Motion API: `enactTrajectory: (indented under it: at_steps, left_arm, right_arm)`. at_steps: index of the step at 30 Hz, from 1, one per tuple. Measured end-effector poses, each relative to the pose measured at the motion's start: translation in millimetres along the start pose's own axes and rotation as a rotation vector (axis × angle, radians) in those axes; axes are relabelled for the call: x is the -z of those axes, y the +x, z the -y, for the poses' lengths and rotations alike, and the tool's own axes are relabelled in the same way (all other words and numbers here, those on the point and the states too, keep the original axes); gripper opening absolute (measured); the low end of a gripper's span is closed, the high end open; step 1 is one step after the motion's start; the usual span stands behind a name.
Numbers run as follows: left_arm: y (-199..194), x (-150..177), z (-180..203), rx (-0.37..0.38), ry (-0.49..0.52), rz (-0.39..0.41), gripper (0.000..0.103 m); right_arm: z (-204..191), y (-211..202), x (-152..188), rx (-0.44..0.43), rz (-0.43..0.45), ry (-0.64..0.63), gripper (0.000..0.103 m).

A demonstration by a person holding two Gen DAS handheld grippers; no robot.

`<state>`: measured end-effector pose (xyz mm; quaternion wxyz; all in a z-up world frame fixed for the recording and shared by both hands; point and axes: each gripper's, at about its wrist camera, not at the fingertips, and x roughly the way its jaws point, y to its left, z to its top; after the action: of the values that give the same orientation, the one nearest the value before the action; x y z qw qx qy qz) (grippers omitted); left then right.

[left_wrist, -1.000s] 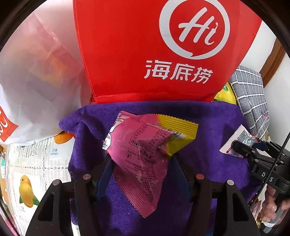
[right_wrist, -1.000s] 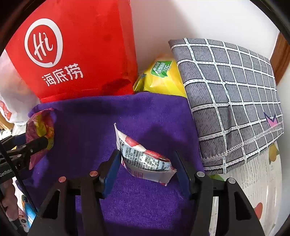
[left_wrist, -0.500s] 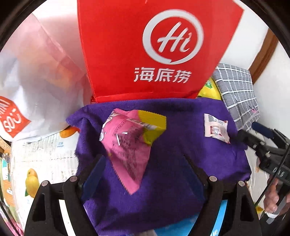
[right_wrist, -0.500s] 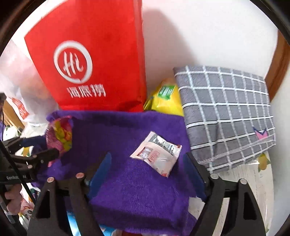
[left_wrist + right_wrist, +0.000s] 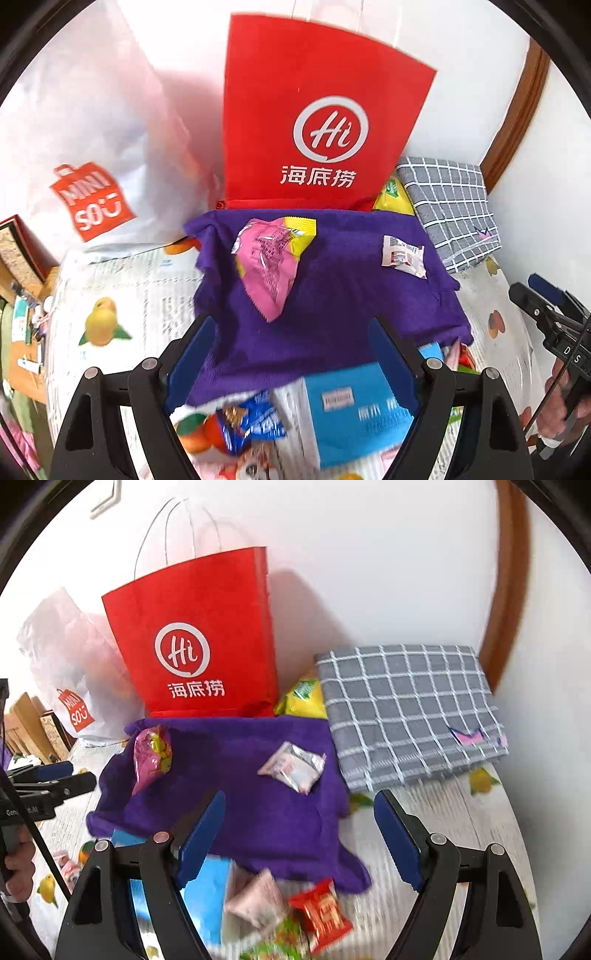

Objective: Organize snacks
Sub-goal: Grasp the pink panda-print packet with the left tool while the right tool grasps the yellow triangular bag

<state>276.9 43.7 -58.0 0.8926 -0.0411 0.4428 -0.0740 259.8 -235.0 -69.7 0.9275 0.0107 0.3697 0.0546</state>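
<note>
Both of my hand-held grippers hang over the near edge of the purple terry towel (image 5: 332, 295). My left gripper (image 5: 291, 350) has its blue-padded jaws spread wide with nothing between them, and my right gripper (image 5: 299, 827) is spread just as wide and equally empty.

On the towel lie two snacks, well apart. Toward its left side is the pink and yellow crinkled foil snack packet (image 5: 273, 258), lying flat with its serrated tip pointing toward me. Toward the right side is the small white and red sealed sachet (image 5: 402, 254), which from my right wrist camera shows a silvery edge.

Behind the towel stands the tall red paper bag with a white round logo (image 5: 314, 122), upright against the wall. A white plastic shopping bag with a red label (image 5: 92, 147) slumps to its left. To the right lies a folded grey cloth with a white grid pattern (image 5: 406, 709), and a yellow snack bag (image 5: 303, 698) is wedged between it and the red bag.

Nearer to me, off the towel, sit a light blue cardboard box (image 5: 354, 410), a blue wrapped snack (image 5: 251, 421), a small red wrapped snack (image 5: 323, 908) and a pale pink pouch (image 5: 255, 901), all on a fruit-printed table cover (image 5: 110, 295).
</note>
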Motion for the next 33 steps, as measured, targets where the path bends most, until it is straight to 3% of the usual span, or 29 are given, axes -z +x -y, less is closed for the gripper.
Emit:
enactTrajectory:
  at_steps: [8, 17, 22, 33]
  left_arm:
    - [-35, 39, 5, 0.010, -0.008, 0.038, 0.084]
    - [-59, 74, 11, -0.023, 0.009, 0.051, 0.084]
    - [-61, 89, 5, 0.003, -0.039, 0.002, 0.084]
    - [-64, 118, -10, -0.047, -0.091, -0.006, 0.084]
  right_arm:
    - [30, -26, 50, 0.058, -0.036, 0.045, 0.081]
    - [46, -25, 117, -0.009, -0.122, 0.019, 0.080]
    - [50, -23, 149, -0.010, -0.137, -0.034, 0.080]
    - [60, 12, 168, -0.006, -0.144, -0.078, 0.079]
